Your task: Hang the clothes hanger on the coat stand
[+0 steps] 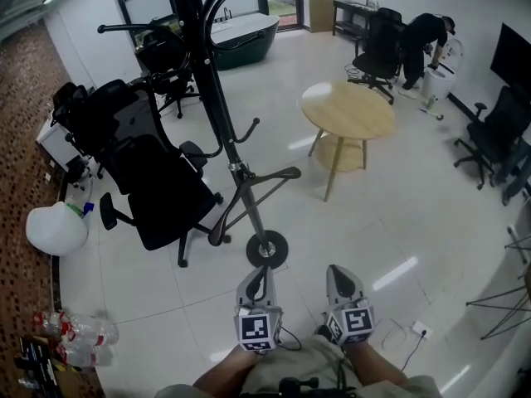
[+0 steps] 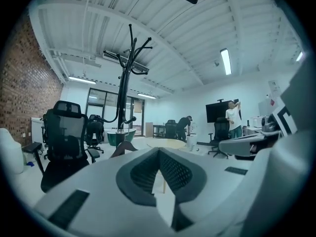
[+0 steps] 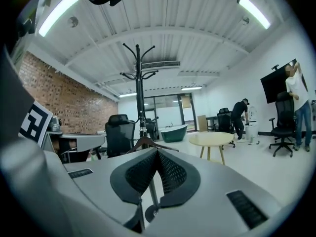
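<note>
White office floor (image 1: 373, 239); left hand-held gripper (image 1: 262, 274), right hand-held gripper (image 1: 338, 274) both clenched, empty.

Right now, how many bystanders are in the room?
2: a person in dark clothes bends over at the back; a person in a white top stands at the wall screen. Others may be hidden.
</note>
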`<state>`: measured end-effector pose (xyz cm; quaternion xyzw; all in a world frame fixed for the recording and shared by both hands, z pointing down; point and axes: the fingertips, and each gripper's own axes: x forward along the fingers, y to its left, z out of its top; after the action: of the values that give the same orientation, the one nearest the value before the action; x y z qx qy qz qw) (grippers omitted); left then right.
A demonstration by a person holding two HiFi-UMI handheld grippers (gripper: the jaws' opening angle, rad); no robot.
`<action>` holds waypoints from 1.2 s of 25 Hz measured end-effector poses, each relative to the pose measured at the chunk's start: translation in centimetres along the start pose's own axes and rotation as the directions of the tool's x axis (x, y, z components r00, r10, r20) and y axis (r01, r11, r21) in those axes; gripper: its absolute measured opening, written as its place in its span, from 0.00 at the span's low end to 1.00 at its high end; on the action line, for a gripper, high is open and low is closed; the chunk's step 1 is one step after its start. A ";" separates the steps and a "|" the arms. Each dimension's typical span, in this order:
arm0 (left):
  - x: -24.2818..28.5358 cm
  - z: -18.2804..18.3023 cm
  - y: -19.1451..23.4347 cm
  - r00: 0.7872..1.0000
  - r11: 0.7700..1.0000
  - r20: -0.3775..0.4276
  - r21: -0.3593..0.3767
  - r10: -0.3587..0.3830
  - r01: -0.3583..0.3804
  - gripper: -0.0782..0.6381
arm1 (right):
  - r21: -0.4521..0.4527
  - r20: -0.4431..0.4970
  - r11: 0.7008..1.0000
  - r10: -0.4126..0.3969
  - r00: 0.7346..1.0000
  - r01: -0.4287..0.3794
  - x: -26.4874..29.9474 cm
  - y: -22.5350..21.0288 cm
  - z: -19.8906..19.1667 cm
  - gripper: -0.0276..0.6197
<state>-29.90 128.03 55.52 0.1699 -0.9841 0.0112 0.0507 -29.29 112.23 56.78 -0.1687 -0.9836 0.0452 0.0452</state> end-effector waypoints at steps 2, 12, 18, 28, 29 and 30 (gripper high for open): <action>0.0 0.0 -0.8 1.000 1.000 -0.008 -0.001 0.003 -0.003 0.13 | 0.005 0.006 1.000 -0.012 1.000 0.012 -0.4 -1.0 0.9 0.04; 1.2 0.9 -3.9 1.000 0.999 0.002 0.020 -0.027 0.027 0.13 | 0.022 0.015 1.000 -0.011 1.000 0.011 -1.1 -3.3 2.0 0.04; 0.8 0.9 -4.3 0.999 0.999 0.004 0.018 -0.036 0.036 0.13 | 0.013 -0.006 1.000 -0.013 1.000 0.013 -1.5 -3.3 1.5 0.04; 0.2 0.8 -4.8 1.000 0.999 0.003 0.018 -0.029 0.029 0.13 | -0.006 -0.032 1.000 0.000 0.999 0.000 -2.4 -2.8 1.4 0.04; 0.1 0.8 -4.7 1.000 0.999 0.004 0.019 -0.031 0.030 0.13 | -0.011 -0.035 1.000 0.000 0.999 0.000 -2.4 -2.7 1.4 0.04; 0.1 0.8 -4.6 0.999 0.999 0.004 0.019 -0.032 0.032 0.13 | -0.013 -0.032 1.000 -0.001 0.999 0.001 -2.4 -2.6 1.4 0.04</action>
<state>-28.48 123.64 54.72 0.1859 -0.9812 0.0193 0.0474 -28.04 108.88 55.51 -0.1691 -0.9831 0.0362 0.0600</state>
